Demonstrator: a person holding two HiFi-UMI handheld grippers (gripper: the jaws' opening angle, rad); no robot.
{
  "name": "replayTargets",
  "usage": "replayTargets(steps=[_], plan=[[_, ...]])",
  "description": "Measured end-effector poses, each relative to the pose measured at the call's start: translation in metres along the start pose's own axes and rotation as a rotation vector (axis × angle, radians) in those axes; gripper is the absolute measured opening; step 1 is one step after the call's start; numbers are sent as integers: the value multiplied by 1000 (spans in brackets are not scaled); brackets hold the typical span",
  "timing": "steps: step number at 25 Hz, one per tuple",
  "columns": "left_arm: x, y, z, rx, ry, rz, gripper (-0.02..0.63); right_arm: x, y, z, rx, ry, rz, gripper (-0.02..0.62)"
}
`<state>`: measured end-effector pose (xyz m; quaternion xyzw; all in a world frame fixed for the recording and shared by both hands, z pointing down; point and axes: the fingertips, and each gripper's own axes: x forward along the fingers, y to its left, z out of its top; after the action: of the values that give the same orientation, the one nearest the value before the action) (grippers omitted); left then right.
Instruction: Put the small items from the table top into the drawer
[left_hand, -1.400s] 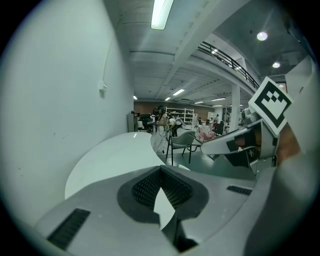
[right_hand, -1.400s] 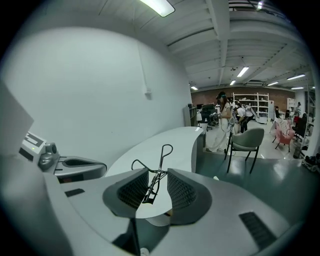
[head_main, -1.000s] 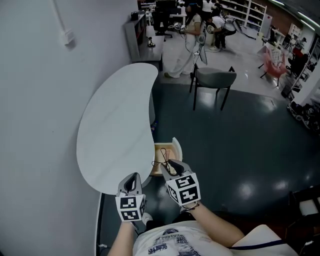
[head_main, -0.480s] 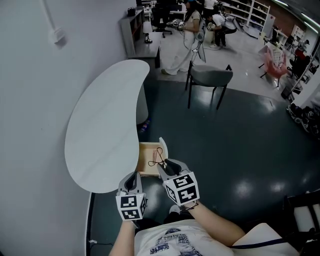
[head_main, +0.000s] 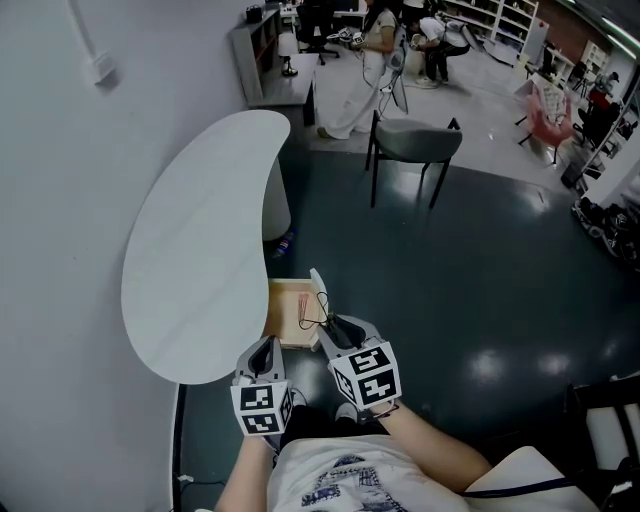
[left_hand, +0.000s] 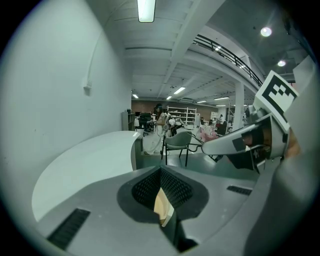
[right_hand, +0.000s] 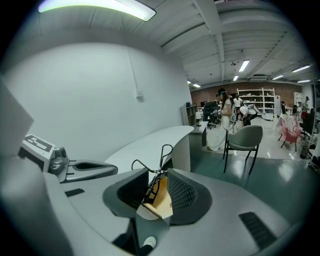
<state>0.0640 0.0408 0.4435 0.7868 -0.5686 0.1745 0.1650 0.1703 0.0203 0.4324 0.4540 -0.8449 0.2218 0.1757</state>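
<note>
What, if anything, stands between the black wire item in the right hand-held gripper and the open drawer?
Nothing visible does. The right hand-held gripper holds the black wire item close over the open drawer, near its front end, beside the white table.

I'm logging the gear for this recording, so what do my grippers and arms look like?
The left gripper and right gripper are smooth grey shells that taper to jaws lined with dark dimpled pads. Each carries a white cube printed with black square markers. The forearms are bare below a white T-shirt with a dark print.
</note>
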Motion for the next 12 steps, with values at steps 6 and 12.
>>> replayTargets(steps=[6, 12], plan=[[16, 10, -4, 4, 39, -22, 20, 22, -4, -9, 42, 36, -17, 130], [51, 32, 2, 31, 85, -60, 20, 59, -10, -3, 76, 69, -32, 130]])
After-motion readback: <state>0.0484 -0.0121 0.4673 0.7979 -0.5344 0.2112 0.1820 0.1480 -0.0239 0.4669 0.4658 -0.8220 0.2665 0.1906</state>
